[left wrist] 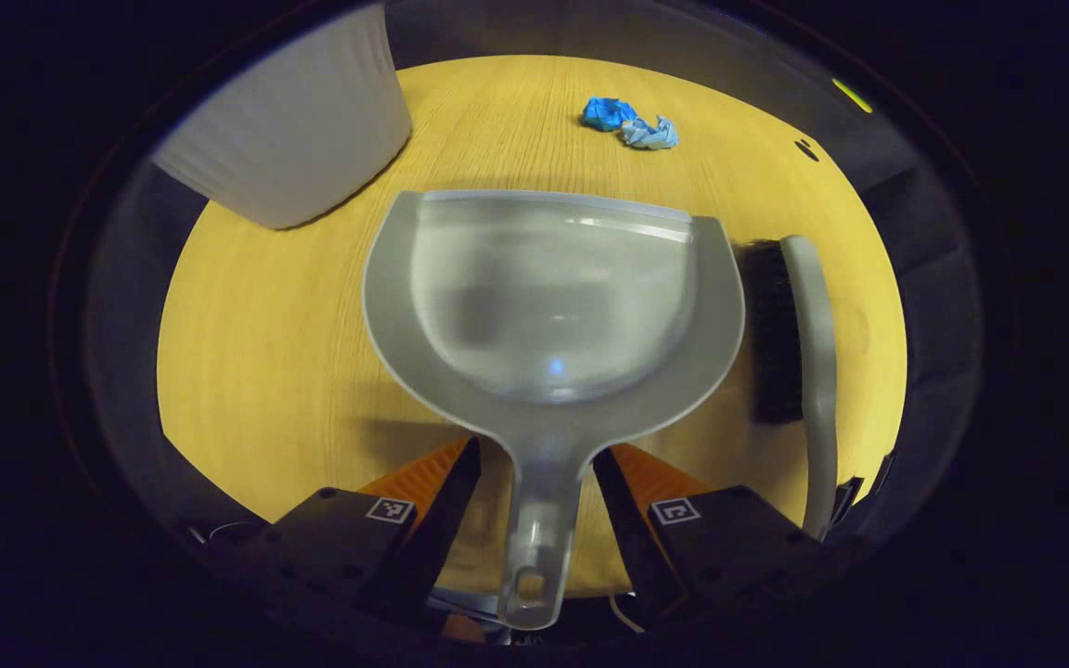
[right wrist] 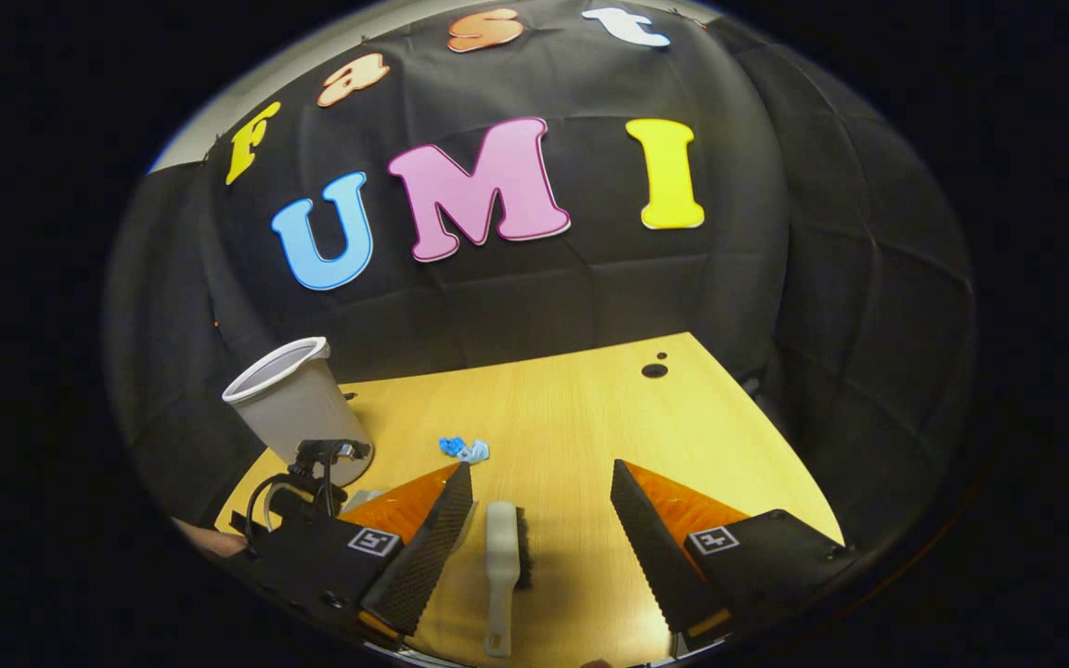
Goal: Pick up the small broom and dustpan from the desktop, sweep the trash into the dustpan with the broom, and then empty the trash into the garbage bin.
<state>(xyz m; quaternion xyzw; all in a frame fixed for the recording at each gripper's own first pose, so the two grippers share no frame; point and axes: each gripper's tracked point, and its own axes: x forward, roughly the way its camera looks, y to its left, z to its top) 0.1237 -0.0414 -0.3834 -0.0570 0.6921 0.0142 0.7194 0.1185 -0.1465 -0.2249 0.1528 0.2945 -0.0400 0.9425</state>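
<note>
From the left gripper view I've got the left gripper (left wrist: pixel 534 506) low over the desktop (left wrist: pixel 265 371), pointing forward along the dustpan (left wrist: pixel 548 297). Its fingers are spread and straddle the dustpan's handle — one on each side, a gap visible both sides, so released, not clamped. The handle runs back between them toward the camera; the pan's open lip faces away.

Taking the dustpan as reference: the broom (left wrist: pixel 804 362) lies just beside its right edge, bristles toward the pan, handle running back toward the camera. I can't tell if bristles and pan touch. The trash (left wrist: pixel 632 123) — crumpled blue scraps — sits on the desktop beyond the pan's lip, a bit right, well apart from it. The garbage bin (left wrist: pixel 298 130), pale and ribbed, stands beyond and left of the pan, near its far-left corner.

Right gripper view: the right gripper (right wrist: pixel 544 524) is held higher, angled down at the desktop, fingers wide apart with nothing between the pads. The broom (right wrist: pixel 504 557) lies on the wood below the gap, nearer the left finger, handle toward the camera. The other gripper shows at lower left, in front of the garbage bin (right wrist: pixel 293 399). Trash (right wrist: pixel 465 450) lies farther out, beyond the broom.
</note>
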